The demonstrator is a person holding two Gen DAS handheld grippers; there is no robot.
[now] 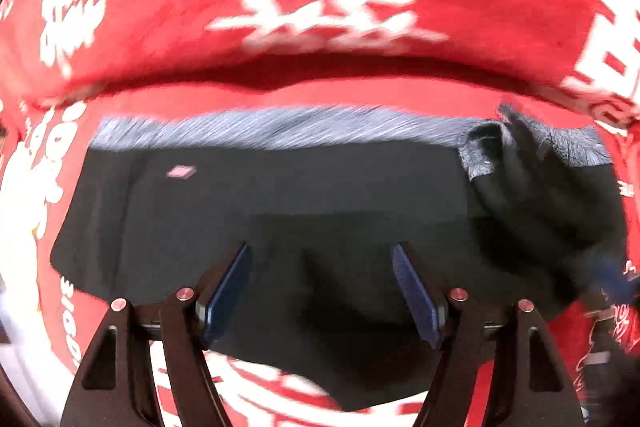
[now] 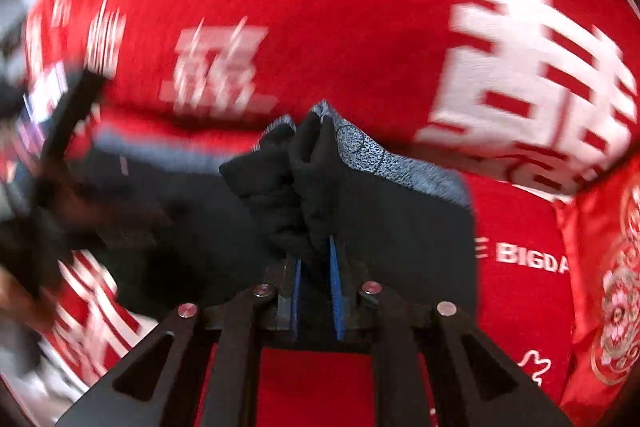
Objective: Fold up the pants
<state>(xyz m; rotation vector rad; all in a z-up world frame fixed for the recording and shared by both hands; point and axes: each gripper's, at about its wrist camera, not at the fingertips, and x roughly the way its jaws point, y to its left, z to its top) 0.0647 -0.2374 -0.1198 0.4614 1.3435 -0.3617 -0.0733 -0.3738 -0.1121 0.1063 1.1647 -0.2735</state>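
Black pants (image 1: pixel 280 195) with a grey patterned waistband (image 1: pixel 280 127) lie spread flat on a red cover. A small pink label (image 1: pixel 181 171) sits near the waistband. My left gripper (image 1: pixel 320 251) hovers open over the black cloth, pointing down, with nothing between its blue pads (image 1: pixel 228 287). In the right wrist view my right gripper (image 2: pixel 315 251) is shut on a bunched corner of the pants (image 2: pixel 296 179), with the waistband (image 2: pixel 384 155) lifted and crumpled above the jaws. That raised corner (image 1: pixel 520 163) shows at the right of the left wrist view.
A red cover (image 1: pixel 328 67) with big white characters lies under the pants, with a raised fold beyond the waistband. A red embroidered cushion (image 2: pixel 600 267) lies at the right. A blurred dark arm of the other gripper (image 2: pixel 68 115) crosses the left side.
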